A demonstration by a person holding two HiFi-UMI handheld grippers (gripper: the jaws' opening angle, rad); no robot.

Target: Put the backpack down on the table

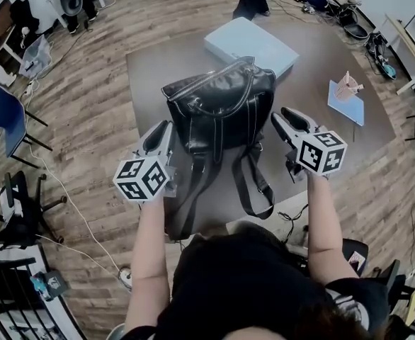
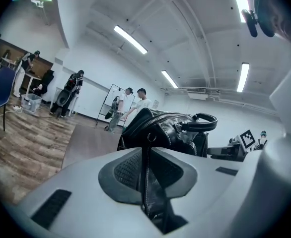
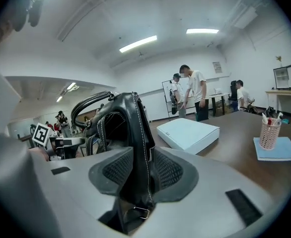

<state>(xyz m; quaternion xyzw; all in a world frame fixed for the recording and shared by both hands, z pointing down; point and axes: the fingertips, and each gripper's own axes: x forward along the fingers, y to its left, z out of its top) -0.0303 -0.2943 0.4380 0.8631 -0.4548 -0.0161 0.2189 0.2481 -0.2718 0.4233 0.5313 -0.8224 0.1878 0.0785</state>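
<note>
Forearms outstretched either side of the backpack: left gripper clamps its left strap, right gripper clamps its right strap.

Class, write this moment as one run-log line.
left gripper: shut on left strap | right gripper: shut on right strap | backpack: upright over table, contact unclear

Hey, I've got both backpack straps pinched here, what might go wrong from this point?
1. Both the left tongs and right tongs clamp thin straps, not the body, so the upright backpack may swing or topple.
2. The white box lies close behind it on the table; pushing further risks a bump.
3. Pulling away before opening would drag the bag.
</note>
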